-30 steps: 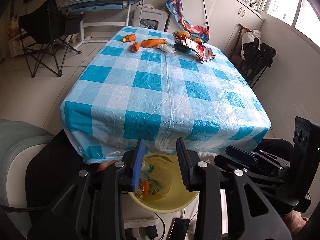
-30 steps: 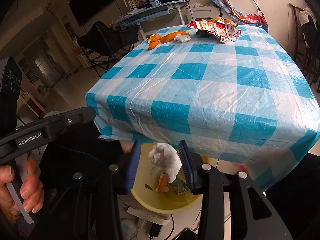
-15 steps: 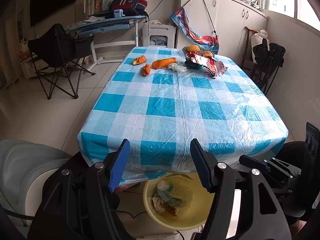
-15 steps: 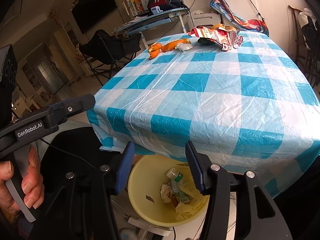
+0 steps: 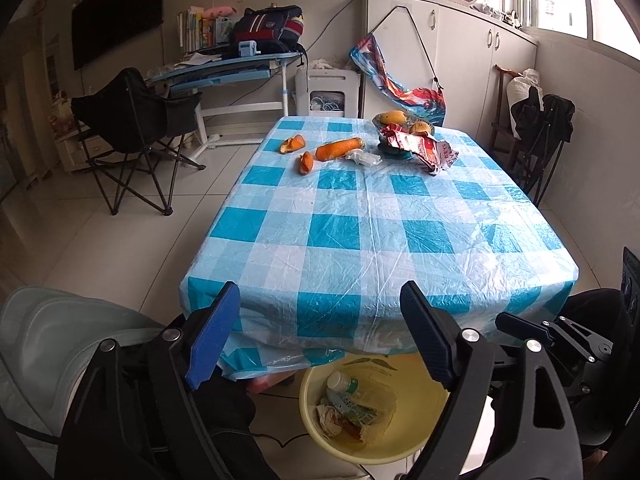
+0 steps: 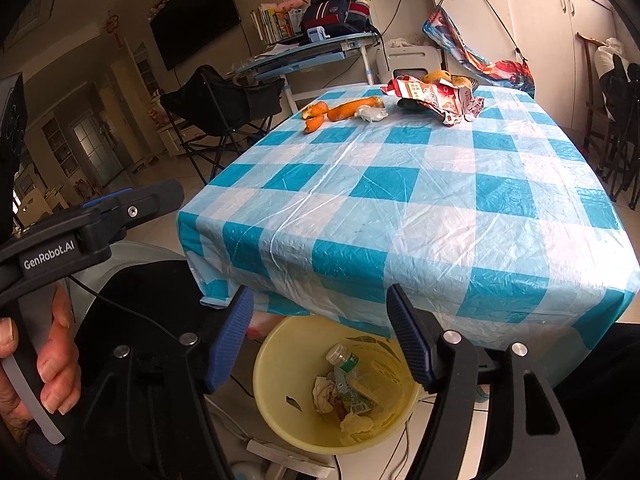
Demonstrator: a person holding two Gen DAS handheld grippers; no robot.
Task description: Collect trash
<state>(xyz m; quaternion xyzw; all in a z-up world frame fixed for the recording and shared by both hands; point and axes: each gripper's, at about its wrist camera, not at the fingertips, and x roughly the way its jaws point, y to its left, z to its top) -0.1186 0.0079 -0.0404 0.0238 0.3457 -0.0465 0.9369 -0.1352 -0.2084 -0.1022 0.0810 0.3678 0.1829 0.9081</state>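
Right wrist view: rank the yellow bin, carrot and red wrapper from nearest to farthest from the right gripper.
1. Yellow bin, directly below the right gripper.
2. Carrot, far end of the table, left.
3. Red wrapper, far end, right.

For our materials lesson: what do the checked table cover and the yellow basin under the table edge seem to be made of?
Checked table cover: probably thin plastic sheeting, glossy; it shows fine shiny creases and glare. Yellow basin: apparently moulded plastic, smooth and slightly shiny, with an even colour and a rounded rim. Neither can be confirmed by sight alone.
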